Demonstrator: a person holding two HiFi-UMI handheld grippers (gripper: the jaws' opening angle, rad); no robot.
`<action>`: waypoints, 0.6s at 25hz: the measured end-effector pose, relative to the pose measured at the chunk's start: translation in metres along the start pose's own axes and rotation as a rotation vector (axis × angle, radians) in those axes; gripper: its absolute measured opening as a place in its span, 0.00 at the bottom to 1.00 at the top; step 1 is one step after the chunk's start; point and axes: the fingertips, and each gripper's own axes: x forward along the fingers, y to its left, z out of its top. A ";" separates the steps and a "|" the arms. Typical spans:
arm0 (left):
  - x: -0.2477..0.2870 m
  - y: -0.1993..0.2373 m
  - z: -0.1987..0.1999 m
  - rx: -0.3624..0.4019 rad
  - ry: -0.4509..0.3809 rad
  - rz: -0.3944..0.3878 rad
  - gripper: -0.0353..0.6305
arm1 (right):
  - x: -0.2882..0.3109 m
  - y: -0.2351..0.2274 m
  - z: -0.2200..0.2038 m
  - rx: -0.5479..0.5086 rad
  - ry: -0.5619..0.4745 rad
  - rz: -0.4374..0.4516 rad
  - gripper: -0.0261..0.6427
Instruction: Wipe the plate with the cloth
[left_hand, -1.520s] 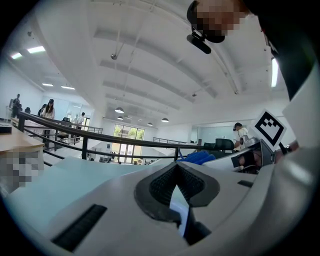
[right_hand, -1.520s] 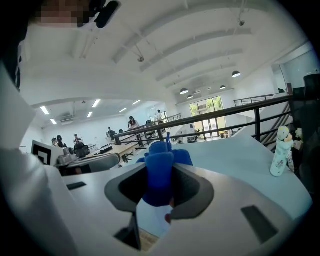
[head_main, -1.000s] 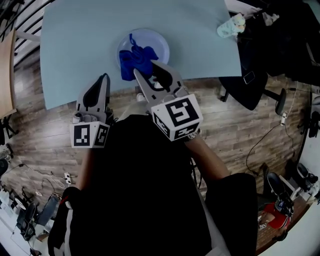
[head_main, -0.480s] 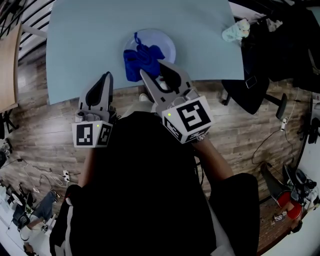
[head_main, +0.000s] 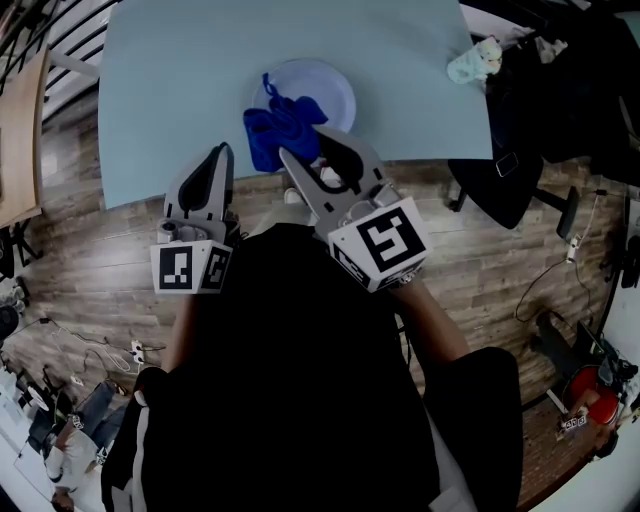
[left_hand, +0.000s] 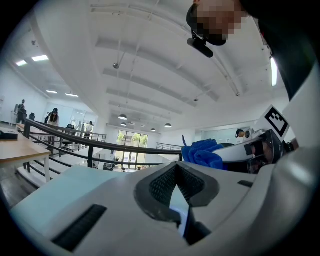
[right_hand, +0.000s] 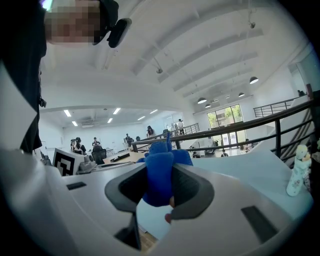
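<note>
A pale round plate (head_main: 318, 88) lies near the front edge of the light blue table (head_main: 170, 80). My right gripper (head_main: 303, 146) is shut on a bunched blue cloth (head_main: 279, 128), which hangs over the plate's near left rim. In the right gripper view the cloth (right_hand: 159, 172) fills the gap between the jaws of the right gripper (right_hand: 159, 169). My left gripper (head_main: 221, 152) sits left of the plate at the table's front edge, jaws together and empty. From the left gripper (left_hand: 176, 168) the cloth (left_hand: 202, 152) shows to the right.
A small pale figurine (head_main: 470, 62) stands at the table's far right corner, also seen as the figurine (right_hand: 298, 172). A black chair with dark clothing (head_main: 530, 130) stands right of the table. Wooden floor (head_main: 90, 260) lies below the table's front edge.
The right gripper and the cloth have drawn slightly toward the plate's near left rim. The left gripper has hardly moved.
</note>
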 end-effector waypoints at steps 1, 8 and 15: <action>0.000 -0.001 0.000 0.002 0.002 0.000 0.05 | -0.002 0.000 0.001 -0.002 -0.001 0.000 0.22; 0.001 -0.005 -0.002 0.004 0.009 0.003 0.05 | -0.007 -0.006 0.002 -0.008 -0.002 0.000 0.22; -0.003 -0.002 -0.002 0.009 0.017 0.007 0.05 | -0.004 -0.003 0.001 -0.003 0.000 0.003 0.22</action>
